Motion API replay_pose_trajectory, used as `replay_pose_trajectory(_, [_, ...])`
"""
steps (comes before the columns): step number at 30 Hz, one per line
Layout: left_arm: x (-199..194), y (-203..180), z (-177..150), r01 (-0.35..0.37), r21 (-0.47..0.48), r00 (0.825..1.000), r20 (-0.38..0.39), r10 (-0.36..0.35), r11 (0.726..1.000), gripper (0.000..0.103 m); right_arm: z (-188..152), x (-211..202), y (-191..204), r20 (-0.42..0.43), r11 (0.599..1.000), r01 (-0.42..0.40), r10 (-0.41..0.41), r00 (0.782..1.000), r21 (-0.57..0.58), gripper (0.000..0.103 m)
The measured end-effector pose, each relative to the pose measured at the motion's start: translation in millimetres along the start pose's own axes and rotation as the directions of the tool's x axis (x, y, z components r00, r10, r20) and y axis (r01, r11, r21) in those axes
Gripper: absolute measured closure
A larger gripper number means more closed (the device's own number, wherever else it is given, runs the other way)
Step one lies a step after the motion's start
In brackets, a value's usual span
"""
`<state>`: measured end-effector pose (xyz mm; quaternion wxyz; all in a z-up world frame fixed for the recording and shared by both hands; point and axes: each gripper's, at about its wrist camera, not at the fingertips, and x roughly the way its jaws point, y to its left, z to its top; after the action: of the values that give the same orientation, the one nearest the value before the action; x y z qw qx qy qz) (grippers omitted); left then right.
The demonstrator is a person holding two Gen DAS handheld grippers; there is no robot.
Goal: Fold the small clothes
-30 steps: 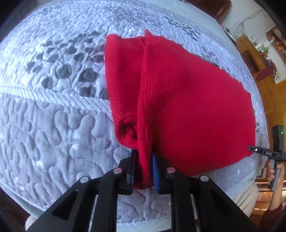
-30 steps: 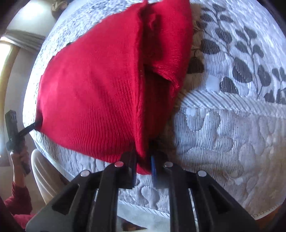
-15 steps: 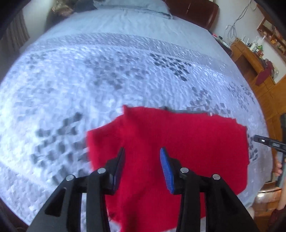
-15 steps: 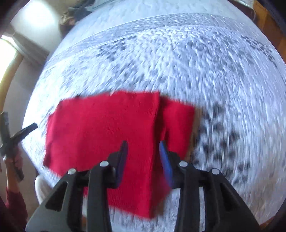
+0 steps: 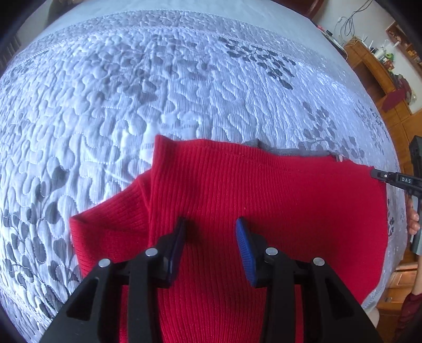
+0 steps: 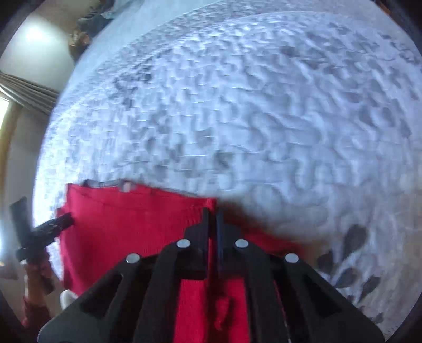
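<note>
A red knit garment (image 5: 263, 211) lies folded flat on the quilted bed cover (image 5: 158, 79), with a sleeve fold sticking out at its left and a grey edge (image 5: 290, 151) showing along its far side. My left gripper (image 5: 210, 227) hovers over the garment's near half, open, blue pads apart with nothing between them. In the blurred right wrist view my right gripper (image 6: 212, 211) is shut, tips at the far right corner of the red garment (image 6: 126, 232). I cannot tell whether it pinches cloth. Each gripper shows at the garment's side edge in the other view: the right gripper (image 5: 379, 175) and the left gripper (image 6: 66, 220).
Wooden shelving and cabinets (image 5: 369, 60) stand past the bed's right side. A person's hand (image 5: 412, 221) holds the right tool there. A curtain (image 6: 23, 92) hangs at the left, and a dark heap (image 6: 89, 23) lies at the bed's far end.
Both grippers let go of the garment's lifted edge and swept across it; it now lies flat and folded. The left jaws opened. The right jaws opened, then shut.
</note>
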<state>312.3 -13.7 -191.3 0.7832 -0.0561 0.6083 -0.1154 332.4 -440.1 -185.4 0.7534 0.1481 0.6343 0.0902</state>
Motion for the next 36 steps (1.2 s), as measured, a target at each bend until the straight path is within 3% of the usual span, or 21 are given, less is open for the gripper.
replay_pose_trajectory(2, [1.9, -2.3, -1.3, -0.015, 0.018, 1.0, 0.006, 0.015, 1.0, 0.063, -1.7, 7.3, -17.5, -0.009, 0.994, -0.068, 0.069, 0.998, 0.08, 0.1])
replay_pose_trajectory(5, [0.2, -4.9, -0.1, -0.029, 0.014, 1.0, 0.009, 0.028, 0.999, 0.063, -7.6, 2.2, -16.3, 0.017, 0.994, -0.091, 0.09, 0.996, 0.068, 0.098])
replay_pose_trajectory(8, [-12.3, -9.7, -2.6, -0.054, -0.007, 0.998, 0.017, 0.054, 0.998, 0.064, -23.1, -23.2, -8.0, 0.043, 0.998, -0.054, 0.052, 0.998, 0.039, 0.078])
replay_pose_trajectory(11, [-35.5, -23.5, -14.8, -0.071, 0.007, 0.997, 0.041, 0.071, 0.997, 0.059, -53.2, -56.0, -1.4, 0.069, 0.999, -0.031, 0.029, 0.997, 0.018, 0.047])
replay_pose_trajectory(12, [-42.7, -28.0, -20.4, -0.069, 0.011, 0.996, 0.049, 0.069, 0.998, 0.055, -65.9, -64.8, -1.6, 0.073, 1.0, -0.018, 0.017, 0.997, 0.019, 0.033])
replay_pose_trajectory(13, [-48.8, -32.1, -26.4, -0.066, 0.013, 0.996, 0.055, 0.065, 0.998, 0.054, -76.2, -69.0, -1.3, 0.074, 1.0, -0.014, 0.013, 0.997, 0.016, 0.029])
replay_pose_trajectory(19, [-57.5, -55.5, -65.4, -0.023, 0.021, 0.999, 0.039, 0.022, 1.0, 0.054, -142.4, -63.1, -11.4, -0.023, 1.0, -0.022, 0.022, 0.999, 0.016, 0.029])
replay_pose_trajectory(25, [-38.0, -50.6, -79.3, -0.064, 0.018, 0.998, 0.005, 0.064, 0.998, 0.054, -154.3, -45.6, -20.7, -0.052, 0.989, -0.122, 0.126, 0.991, 0.082, 0.029])
replay_pose_trajectory(27, [-32.0, -41.8, -81.9, -0.044, 0.001, 0.999, -0.008, 0.044, 0.999, 0.054, -153.8, -37.0, -21.9, -0.067, 0.986, -0.136, 0.143, 0.987, 0.096, 0.03])
replay_pose_trajectory(30, [-30.8, -34.5, -82.8, -0.008, -0.007, 1.0, -0.012, 0.008, 1.0, 0.054, -155.6, -30.3, -24.5, -0.058, 0.986, -0.122, 0.129, 0.99, 0.113, 0.042])
replay_pose_trajectory(34, [-27.9, -30.9, -81.6, 0.01, -0.007, 0.999, -0.036, -0.011, 1.0, 0.054, -154.5, -26.8, -18.9, -0.055, 0.973, -0.193, 0.201, 0.978, 0.129, 0.077])
replay_pose_trajectory(36, [-26.2, -29.3, -80.8, 0.021, -0.011, 0.999, -0.045, -0.021, 1.0, 0.054, -152.9, -25.8, -14.0, -0.058, 0.97, -0.21, 0.219, 0.974, 0.126, 0.088])
